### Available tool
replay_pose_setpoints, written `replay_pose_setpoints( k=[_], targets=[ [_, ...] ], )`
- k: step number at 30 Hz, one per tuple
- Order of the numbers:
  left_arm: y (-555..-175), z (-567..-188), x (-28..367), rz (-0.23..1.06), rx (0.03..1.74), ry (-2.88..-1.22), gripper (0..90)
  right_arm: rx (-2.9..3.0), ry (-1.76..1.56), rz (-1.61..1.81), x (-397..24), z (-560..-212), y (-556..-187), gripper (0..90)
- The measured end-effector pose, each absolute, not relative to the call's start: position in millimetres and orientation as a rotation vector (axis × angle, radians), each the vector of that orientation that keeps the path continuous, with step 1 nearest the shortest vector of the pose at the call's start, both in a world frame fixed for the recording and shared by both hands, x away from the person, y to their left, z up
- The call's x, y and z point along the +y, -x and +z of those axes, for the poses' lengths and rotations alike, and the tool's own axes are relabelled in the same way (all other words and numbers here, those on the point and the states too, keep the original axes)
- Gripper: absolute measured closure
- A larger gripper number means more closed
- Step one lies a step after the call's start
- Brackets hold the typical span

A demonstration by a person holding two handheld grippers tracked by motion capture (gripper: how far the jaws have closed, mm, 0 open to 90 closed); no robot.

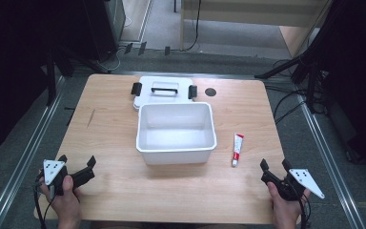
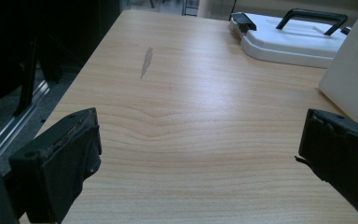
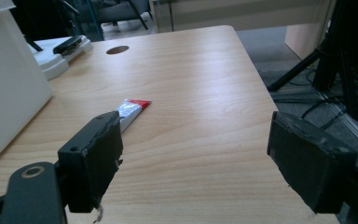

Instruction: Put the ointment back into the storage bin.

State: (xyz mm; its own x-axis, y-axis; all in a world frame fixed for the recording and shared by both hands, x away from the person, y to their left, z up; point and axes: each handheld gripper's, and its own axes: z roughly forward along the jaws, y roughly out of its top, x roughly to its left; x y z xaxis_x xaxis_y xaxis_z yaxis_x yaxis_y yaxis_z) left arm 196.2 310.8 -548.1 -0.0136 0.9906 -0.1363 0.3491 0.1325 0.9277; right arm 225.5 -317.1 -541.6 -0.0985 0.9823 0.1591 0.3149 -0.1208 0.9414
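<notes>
An open white tub (image 1: 176, 133) stands mid-bench, its handled lid (image 1: 164, 90) flat behind it, a small red-and-white tube (image 1: 238, 149) lying just right.

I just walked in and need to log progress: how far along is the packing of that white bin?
Done: the lid is off, lying behind the open white bin. In hand: nothing; the left gripper and right gripper are open at the near edge. Left, judging by the layout: the tube lies on the table beside the empty bin, probably to go in before closing.

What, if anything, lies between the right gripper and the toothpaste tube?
Nothing visible. The right gripper, jaws open, sits near the table's front edge, and only bare wood separates it from the toothpaste tube, which lies right of the white bin.
</notes>
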Motion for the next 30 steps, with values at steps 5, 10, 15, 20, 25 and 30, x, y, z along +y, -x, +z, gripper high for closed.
replay_pose_setpoints(
  k=[5,10,15,20,25,30],
  targets=[
    [-196,-549,311,0.901,1.517,-1.375,0.0,1.491,-1.542,1.195,-316,-542,-223,19.8],
    [-198,-549,311,0.902,1.513,-1.373,0.0,1.683,-1.549,1.049,-300,-536,-225,22.3],
    [-199,-549,309,0.908,1.498,-1.394,0.0,1.801,-1.553,0.934,-287,-516,-228,25.8],
    [-199,-548,310,0.903,1.494,-1.405,0.0,1.891,-1.614,0.841,-280,-506,-232,24.4],
    [-204,-547,319,0.853,1.512,-1.378,0.0,2.059,-1.654,0.658,-263,-495,-244,23.0],
    [-206,-550,325,0.827,1.543,-1.337,0.0,2.154,-1.709,0.544,-250,-486,-261,22.5]
  ],
)
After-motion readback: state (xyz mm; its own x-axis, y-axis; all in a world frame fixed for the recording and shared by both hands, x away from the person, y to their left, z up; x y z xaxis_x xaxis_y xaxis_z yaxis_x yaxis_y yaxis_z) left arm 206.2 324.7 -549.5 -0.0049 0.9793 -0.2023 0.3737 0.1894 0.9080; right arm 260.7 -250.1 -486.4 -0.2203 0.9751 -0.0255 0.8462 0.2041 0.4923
